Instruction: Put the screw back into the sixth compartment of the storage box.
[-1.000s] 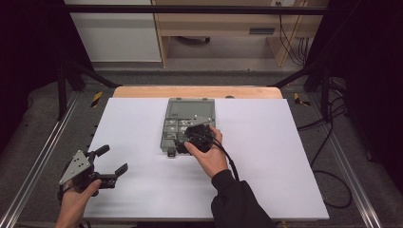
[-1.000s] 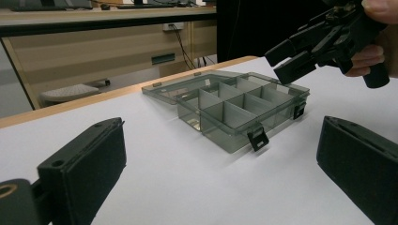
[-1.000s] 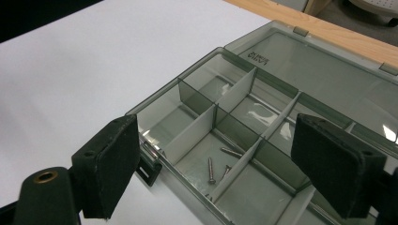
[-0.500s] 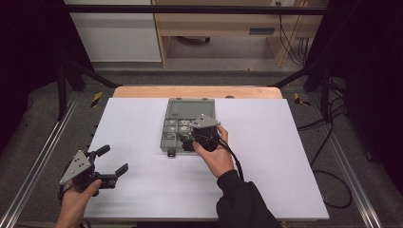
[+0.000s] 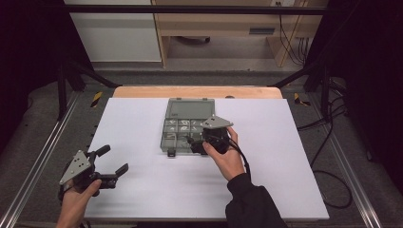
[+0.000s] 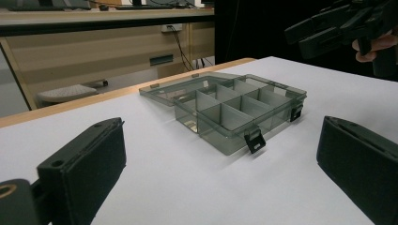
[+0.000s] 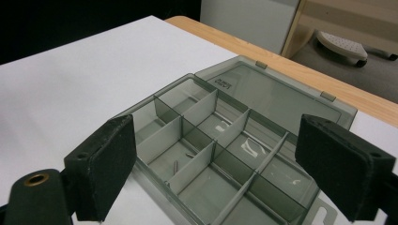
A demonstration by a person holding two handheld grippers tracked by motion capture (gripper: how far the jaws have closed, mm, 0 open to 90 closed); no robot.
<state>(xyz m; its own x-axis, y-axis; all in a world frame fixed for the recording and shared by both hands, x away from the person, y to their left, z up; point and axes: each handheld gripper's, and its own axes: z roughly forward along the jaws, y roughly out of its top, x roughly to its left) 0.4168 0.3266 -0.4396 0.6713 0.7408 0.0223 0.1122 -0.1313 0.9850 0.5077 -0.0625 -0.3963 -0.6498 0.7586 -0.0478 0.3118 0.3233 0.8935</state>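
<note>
Nearest my side of the table (image 5: 142, 199), I hold the left hand-held gripper (image 5: 112, 165) just above the white surface, jaws spread wide and empty, well apart from the work. Farther in, I hover the right hand-held gripper (image 5: 196, 145) over the front right compartments of the organiser box (image 5: 183, 133), jaws likewise released around nothing. This box sits mid-table, its lid (image 7: 277, 96) folded flat behind it. I judge the smoky plastic light, rigid, slippery and liable to skid. Grip the front wall beside a black latch (image 6: 254, 140), not the thin dividers. One small pin (image 7: 175, 165) lies in a front compartment.
</note>
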